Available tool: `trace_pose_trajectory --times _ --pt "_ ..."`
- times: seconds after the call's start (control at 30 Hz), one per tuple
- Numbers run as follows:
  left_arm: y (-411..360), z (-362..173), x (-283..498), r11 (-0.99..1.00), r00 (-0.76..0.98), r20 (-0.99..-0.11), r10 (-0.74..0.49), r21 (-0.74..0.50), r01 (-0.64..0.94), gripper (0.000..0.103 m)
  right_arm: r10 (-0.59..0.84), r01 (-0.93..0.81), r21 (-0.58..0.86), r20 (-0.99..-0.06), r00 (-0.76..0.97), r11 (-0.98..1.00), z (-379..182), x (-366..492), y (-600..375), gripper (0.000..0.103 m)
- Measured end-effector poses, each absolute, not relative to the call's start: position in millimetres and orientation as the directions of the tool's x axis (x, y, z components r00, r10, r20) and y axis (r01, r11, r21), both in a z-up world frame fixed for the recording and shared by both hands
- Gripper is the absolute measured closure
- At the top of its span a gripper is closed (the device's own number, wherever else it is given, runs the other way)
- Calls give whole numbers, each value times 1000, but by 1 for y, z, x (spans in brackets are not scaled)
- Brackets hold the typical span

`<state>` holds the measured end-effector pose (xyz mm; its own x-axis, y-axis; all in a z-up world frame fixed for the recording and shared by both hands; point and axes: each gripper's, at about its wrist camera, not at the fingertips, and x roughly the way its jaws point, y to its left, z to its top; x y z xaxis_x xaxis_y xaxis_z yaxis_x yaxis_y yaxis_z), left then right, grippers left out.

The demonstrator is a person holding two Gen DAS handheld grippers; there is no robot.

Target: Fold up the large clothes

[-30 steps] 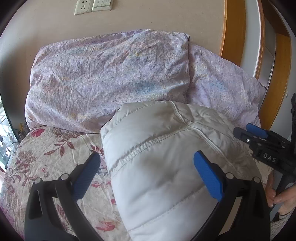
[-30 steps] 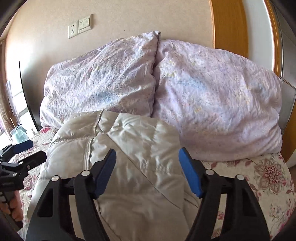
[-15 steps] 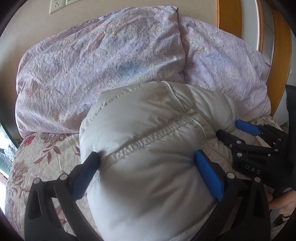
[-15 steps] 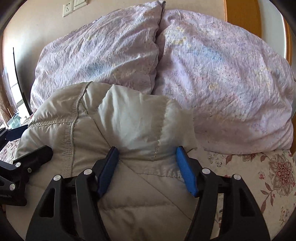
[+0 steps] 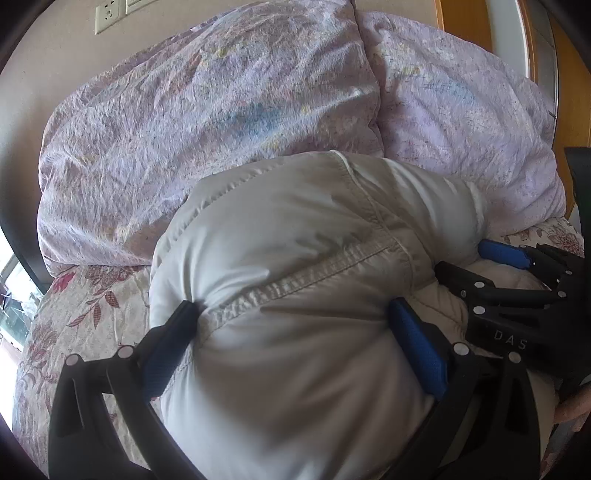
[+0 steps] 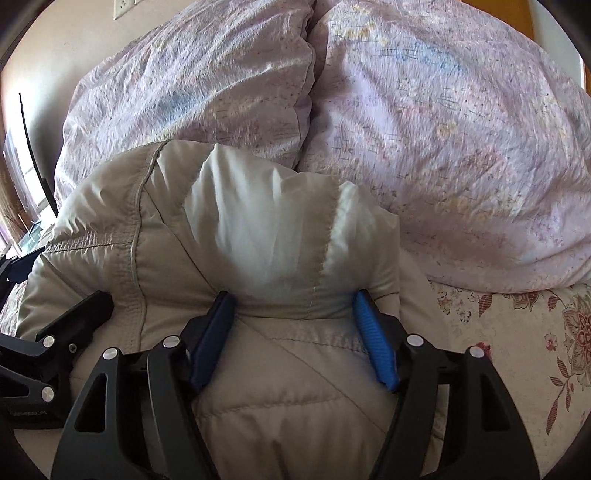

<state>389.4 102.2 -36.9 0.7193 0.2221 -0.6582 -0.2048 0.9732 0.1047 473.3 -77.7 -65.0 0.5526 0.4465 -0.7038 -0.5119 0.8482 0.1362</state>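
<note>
A puffy off-white down jacket lies bundled on the bed, its far end against the pillows; it also fills the right wrist view. My left gripper straddles a thick fold of it, the blue pads pressing into the padding on both sides. My right gripper squeezes another fold between its blue pads. The right gripper shows at the right edge of the left wrist view, the left gripper at the left of the right wrist view.
Two lilac floral pillows lean against the wall behind the jacket. A floral bedsheet covers the bed. A wooden frame stands at the right, and wall sockets are above the pillows.
Both grippers have moved forward and down onto the jacket and narrowed, from open above it to pressing into its padding. The jacket has bunched up closer to the pillows.
</note>
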Motion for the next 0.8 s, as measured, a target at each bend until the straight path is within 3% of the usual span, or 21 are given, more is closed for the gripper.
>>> trace_pose_trajectory --times 0.3,0.47,0.8 --pt "97 -28 375 968 727 -639 251 142 -209 2 420 -490 111 -696 583 864 -45 446 -93 34" --pt "103 -15 351 981 728 -663 174 48 -190 2 481 -525 160 -676 559 836 -28 407 -122 34" --pt "95 -35 352 976 730 -651 209 92 -197 2 453 -510 163 -725 519 845 -68 406 -120 32"
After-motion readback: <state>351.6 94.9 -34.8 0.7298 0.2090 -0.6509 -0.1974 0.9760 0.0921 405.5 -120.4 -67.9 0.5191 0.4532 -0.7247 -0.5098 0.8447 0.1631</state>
